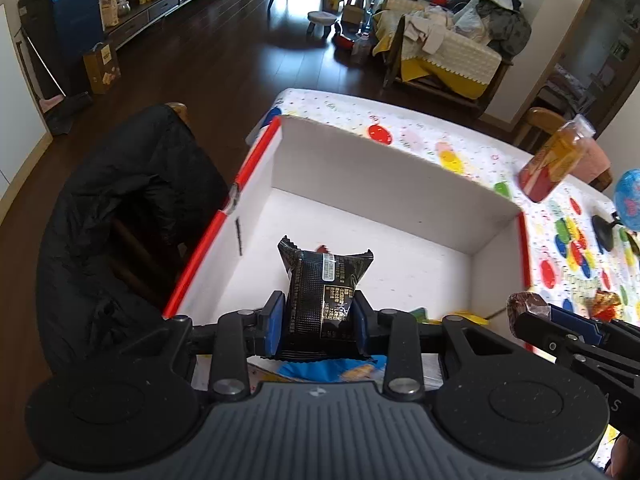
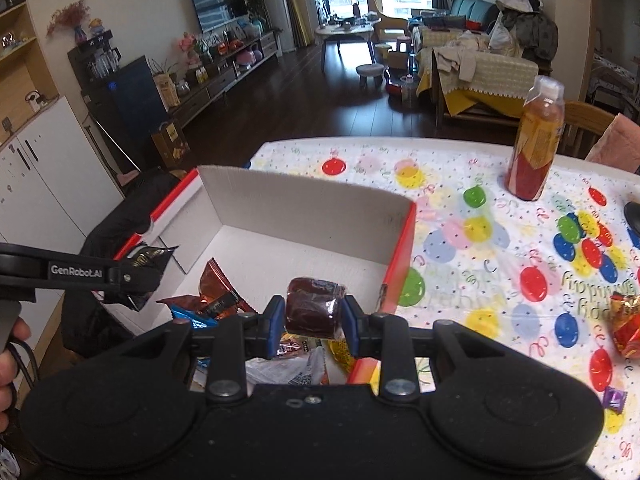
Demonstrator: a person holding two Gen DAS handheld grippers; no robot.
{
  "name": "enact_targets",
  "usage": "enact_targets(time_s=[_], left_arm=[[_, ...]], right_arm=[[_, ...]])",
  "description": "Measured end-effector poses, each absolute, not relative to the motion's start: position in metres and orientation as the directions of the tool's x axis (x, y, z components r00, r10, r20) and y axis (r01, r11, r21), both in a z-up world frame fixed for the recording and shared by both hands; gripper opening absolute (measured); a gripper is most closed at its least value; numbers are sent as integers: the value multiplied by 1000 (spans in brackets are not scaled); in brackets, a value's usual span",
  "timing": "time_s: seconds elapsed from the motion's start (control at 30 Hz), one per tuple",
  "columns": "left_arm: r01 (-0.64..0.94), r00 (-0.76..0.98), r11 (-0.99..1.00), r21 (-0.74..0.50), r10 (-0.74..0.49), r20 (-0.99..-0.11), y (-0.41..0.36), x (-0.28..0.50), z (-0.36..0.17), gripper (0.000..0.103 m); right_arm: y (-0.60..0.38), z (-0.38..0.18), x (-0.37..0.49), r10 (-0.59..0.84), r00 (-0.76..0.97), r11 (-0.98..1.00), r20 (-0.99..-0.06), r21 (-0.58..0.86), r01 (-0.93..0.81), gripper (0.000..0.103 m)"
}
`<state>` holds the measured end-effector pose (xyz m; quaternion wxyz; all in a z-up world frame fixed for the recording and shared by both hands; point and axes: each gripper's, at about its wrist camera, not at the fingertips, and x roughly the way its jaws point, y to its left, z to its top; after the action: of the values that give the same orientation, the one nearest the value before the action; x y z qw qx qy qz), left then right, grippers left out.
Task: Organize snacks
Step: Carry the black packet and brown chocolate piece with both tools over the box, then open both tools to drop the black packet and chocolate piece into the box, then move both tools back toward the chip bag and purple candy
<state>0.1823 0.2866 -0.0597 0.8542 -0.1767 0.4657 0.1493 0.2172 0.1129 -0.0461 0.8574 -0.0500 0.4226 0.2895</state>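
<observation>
A black snack packet (image 1: 324, 300) stands upright between the blue pads of my left gripper (image 1: 319, 326), which is shut on it above the near end of the white cardboard box (image 1: 384, 168). My right gripper (image 2: 310, 320) is shut on a dark brown wrapped cake (image 2: 314, 306), held over the box's (image 2: 296, 196) near right part. Several snack packets (image 2: 216, 300) lie in the box below both grippers. In the left wrist view the right gripper's brown cake (image 1: 526, 306) shows at the right; in the right wrist view the left gripper's black packet (image 2: 146, 266) shows at the left.
The box has red edges and sits on a table with a balloon-print cloth (image 2: 500, 240). A tall bottle (image 2: 536, 140) stands on the cloth at the far right. Loose wrapped sweets (image 2: 626, 326) lie near the right edge. A dark jacket on a chair (image 1: 128, 216) is left of the box.
</observation>
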Motion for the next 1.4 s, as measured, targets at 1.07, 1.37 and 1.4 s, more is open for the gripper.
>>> enact_targets(time_s=[1.07,1.37,1.4], left_arm=[[-350,444,936,-35,133,-886,297,254,-114,43],[-350,472,936,-48,132,-872,292,243,-98,62],[-350,476,935,-51,130,-870,291,241,-96,64]], right_arm=[[175,-109,249,354,417,802,-837,42,-596,36],[166,-94,241,380,432,796,-818,51,-603,65],[164,-91,240,383,435,798,-815,54,-601,66]])
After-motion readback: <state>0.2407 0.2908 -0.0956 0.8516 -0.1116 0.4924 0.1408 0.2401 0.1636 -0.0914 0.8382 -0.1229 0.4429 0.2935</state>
